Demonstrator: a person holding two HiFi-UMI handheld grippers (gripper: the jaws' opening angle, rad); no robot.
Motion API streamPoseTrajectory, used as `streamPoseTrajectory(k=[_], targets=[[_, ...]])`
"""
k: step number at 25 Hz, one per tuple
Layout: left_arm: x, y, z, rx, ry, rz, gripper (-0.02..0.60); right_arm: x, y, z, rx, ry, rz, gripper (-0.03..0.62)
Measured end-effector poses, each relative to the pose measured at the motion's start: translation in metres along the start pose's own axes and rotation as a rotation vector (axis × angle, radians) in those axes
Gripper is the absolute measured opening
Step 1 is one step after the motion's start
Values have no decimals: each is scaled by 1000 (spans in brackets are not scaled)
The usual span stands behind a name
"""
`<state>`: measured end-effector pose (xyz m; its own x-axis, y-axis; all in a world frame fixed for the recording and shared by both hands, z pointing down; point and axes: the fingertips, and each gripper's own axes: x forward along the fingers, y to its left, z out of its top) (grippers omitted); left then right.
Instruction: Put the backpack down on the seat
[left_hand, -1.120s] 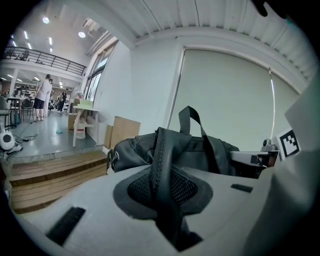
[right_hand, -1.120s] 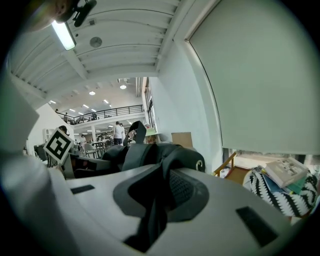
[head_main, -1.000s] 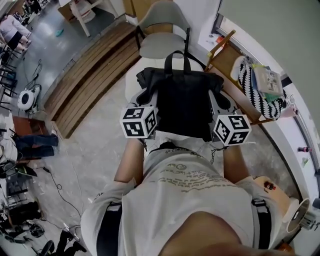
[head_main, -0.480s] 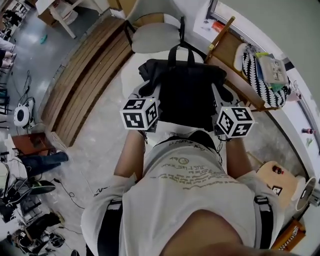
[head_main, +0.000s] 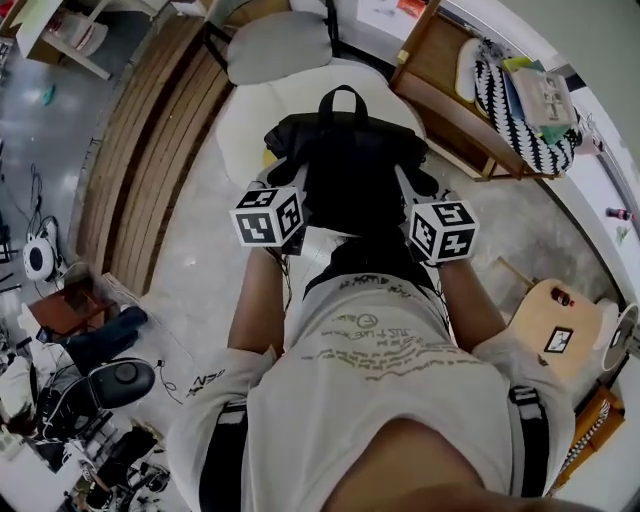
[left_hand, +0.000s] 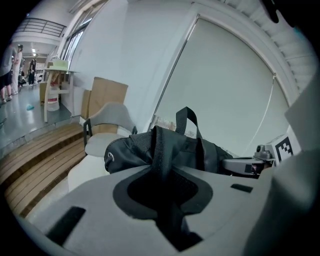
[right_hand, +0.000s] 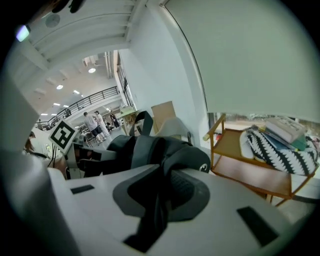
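Note:
A black backpack (head_main: 345, 165) with a top loop handle is held out in front of the person, over a white cushioned seat (head_main: 245, 125). I cannot tell whether its bottom touches the seat. My left gripper (head_main: 291, 186) is shut on the bag's left shoulder strap (left_hand: 161, 160). My right gripper (head_main: 408, 190) is shut on the right shoulder strap (right_hand: 152, 200). In the left gripper view the backpack (left_hand: 172, 147) bulges just past the jaws. In the right gripper view the backpack (right_hand: 160, 150) fills the middle, with the left gripper's marker cube (right_hand: 62, 135) beyond it.
A grey chair (head_main: 275, 45) stands right behind the white seat. A wooden shelf (head_main: 440, 95) at the right carries a black-and-white striped bag (head_main: 515, 105). A slatted wooden platform (head_main: 130, 180) runs along the left. A round wooden stool (head_main: 555, 325) is near the right elbow.
The person has stepped forward with the backpack. The white seat, earlier mostly beyond the bag, now lies beneath and around it. Both grips are unchanged.

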<state>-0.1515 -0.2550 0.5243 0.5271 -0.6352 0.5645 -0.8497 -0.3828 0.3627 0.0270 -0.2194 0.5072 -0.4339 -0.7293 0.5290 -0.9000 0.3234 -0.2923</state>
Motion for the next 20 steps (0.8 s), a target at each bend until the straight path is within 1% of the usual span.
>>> streamPoseTrajectory(k=[7,12,14,17,20], targets=[[52,10,-40,10,118,-31,64,41,-20,-54,78,81,76,48],[96,19,-68,32,176,-52,65,73,-38,-87,160,106,125,126],[115,26,-84,27,194,-59,66,89,-46,-106,195,124,127,130],[145,34,-108,-28,209,-102,80,111,-63,-133,235,150,110,130],[178,43,-125,-86,199,-191,148,139,-81,-154,276,153,86,132]])
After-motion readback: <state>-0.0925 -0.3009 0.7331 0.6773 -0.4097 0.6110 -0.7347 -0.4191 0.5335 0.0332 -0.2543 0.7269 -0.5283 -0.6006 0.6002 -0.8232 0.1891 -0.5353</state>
